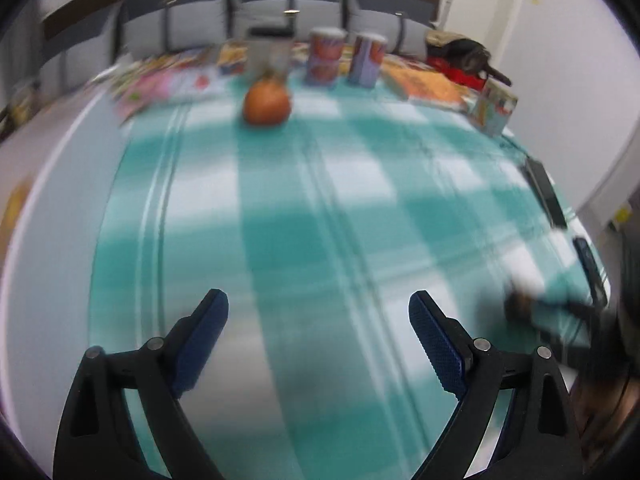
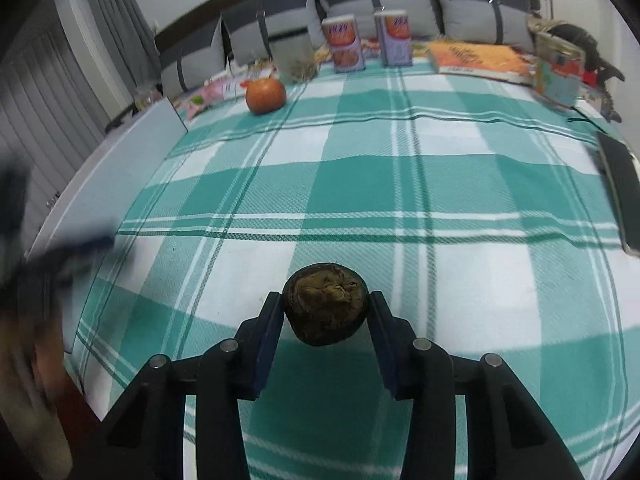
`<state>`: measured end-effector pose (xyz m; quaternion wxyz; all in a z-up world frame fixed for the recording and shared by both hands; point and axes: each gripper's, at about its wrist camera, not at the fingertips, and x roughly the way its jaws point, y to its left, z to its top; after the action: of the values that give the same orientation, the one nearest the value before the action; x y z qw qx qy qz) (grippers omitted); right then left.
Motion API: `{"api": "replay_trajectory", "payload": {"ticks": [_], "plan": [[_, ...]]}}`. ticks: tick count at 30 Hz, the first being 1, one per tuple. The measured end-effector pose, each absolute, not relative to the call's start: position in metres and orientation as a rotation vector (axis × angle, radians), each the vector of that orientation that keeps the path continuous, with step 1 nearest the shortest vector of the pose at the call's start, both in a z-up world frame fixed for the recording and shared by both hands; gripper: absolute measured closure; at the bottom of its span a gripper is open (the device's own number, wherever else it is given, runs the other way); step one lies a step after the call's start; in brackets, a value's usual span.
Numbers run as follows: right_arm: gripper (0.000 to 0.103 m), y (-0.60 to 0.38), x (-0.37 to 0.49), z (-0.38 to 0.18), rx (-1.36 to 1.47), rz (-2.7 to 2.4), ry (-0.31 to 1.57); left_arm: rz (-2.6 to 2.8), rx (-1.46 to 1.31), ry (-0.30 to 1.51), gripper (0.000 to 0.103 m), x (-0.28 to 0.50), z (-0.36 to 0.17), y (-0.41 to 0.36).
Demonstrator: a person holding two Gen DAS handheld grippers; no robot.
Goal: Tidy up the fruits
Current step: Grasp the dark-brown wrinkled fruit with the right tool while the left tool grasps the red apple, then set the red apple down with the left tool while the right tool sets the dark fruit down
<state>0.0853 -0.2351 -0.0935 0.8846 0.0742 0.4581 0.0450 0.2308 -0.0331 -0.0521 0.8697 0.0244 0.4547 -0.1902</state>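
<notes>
We are pinching a dark, wrinkled round fruit (image 2: pixel 325 304), possibly a dried passion fruit, in the right claw (image 2: pixel 326 312), just above the green checked cloth (image 2: pixel 400 184) on the bench. The left claw (image 1: pixel 318 312) is standing spread and empty. We are advising a firm grip at mid-height while carrying it toward the orange fruit (image 2: pixel 265 95) at the far edge.

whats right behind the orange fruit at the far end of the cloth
Behind the orange fruit stands a clear container holding something pale and straw-like. Bright printed packets lie flat beside it. The fruit covers whatever sits at the container's left foot.
</notes>
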Motion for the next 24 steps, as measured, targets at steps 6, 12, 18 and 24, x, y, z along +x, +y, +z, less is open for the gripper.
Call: {"api": "replay_trajectory", "payload": {"ticks": [6,12,18,24], "plan": [[0.060,-0.243,0.079,-0.105,0.203,0.127,0.957,-0.317,0.162,0.981,0.010,0.388,-0.048,-0.065],[0.060,-0.243,0.082,-0.103,0.208,0.161,0.926,-0.230,0.121,1.079,0.010,0.470,-0.080,-0.074],[0.060,-0.248,0.085,-0.111,0.245,0.174,0.946,-0.185,0.135,1.094,0.031,0.490,-0.107,-0.079],[0.060,-0.252,0.086,-0.111,0.241,0.158,0.941,-0.198,0.059,1.039,0.033,0.461,-0.097,-0.066]]}}
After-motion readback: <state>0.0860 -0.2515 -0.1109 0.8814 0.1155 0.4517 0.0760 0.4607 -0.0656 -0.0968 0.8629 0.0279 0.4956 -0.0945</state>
